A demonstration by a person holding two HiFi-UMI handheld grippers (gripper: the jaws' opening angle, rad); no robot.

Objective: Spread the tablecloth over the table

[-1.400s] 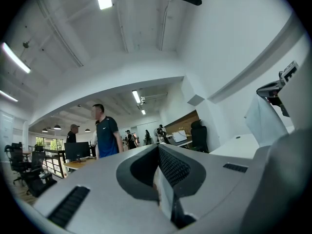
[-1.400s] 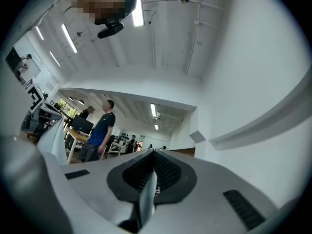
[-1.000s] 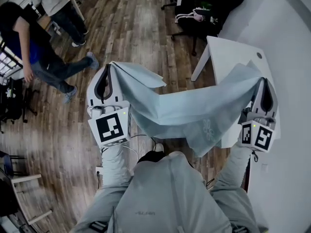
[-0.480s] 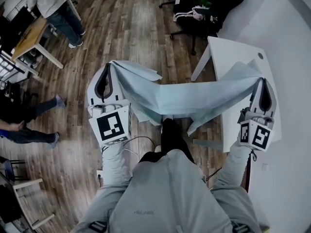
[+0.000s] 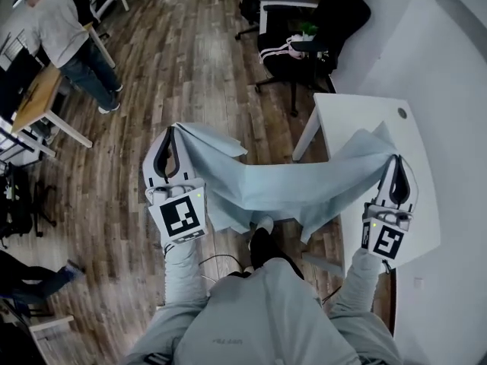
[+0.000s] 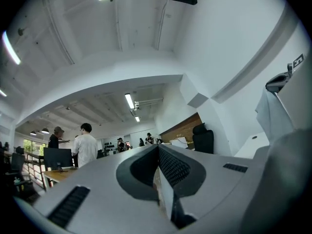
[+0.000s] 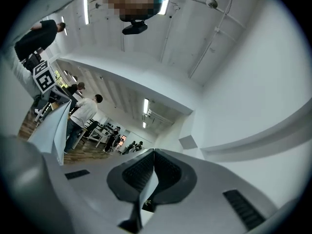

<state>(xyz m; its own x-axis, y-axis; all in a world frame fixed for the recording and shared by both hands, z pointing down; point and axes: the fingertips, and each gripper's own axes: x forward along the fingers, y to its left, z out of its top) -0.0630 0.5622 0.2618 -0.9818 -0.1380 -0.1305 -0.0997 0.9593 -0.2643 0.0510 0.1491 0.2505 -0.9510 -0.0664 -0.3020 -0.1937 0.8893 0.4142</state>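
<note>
Head view: the pale blue fabric tablecloth (image 5: 281,185) hangs in the air as a sagging band, its long axis running from the left tongs (image 5: 175,133) straight across to the right tongs (image 5: 396,162); one corner flaps loose just beside the left tongs, and folds droop between the two; the end at the right tongs is above the white rectangular table (image 5: 358,116), the rest above the brown plank floor (image 5: 190,52); beyond the tongs stands a black office chair (image 5: 293,48); well past the left tongs a person in a grey top (image 5: 65,29) stands by a wooden desk (image 5: 34,101).

Left gripper view: the left tongs (image 6: 158,150) are closed tight on a thin edge of the tablecloth (image 6: 165,196), which stands on edge between the pads; ahead lies a white-ceilinged office with people standing (image 6: 87,147).

Right gripper view: the right tongs (image 7: 154,152) are likewise clamped together on a hem of the tablecloth (image 7: 145,189); more of it (image 7: 53,128) runs off toward the left tongs.
</note>
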